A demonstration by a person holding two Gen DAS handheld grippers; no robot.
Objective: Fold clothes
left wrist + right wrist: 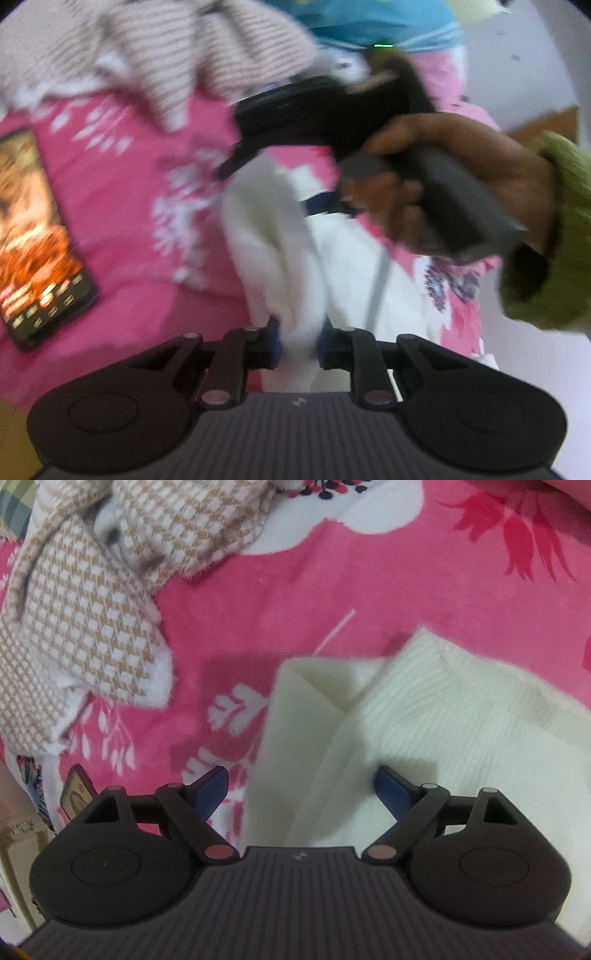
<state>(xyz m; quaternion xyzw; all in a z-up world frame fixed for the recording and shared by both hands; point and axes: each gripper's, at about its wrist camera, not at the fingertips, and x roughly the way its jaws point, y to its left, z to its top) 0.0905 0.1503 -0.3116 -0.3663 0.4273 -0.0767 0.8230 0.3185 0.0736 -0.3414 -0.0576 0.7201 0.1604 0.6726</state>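
Note:
A white ribbed garment [280,258] lies on a pink floral blanket [129,166]. My left gripper [299,343] is shut on a bunched fold of it, with the cloth running up between the blue pads. In the right wrist view the same white garment [461,720] lies partly folded, one flap turned over. My right gripper [301,779] points down over its left edge, open wide, its blue pads apart from the cloth. In the left wrist view a hand [443,177] in a green sleeve holds that right gripper over the garment.
A beige-and-white patterned garment [92,627] lies crumpled at the upper left on the pink blanket [295,572]. A phone [33,236] with a lit screen lies left of the white garment. A blue garment [369,22] sits at the far edge.

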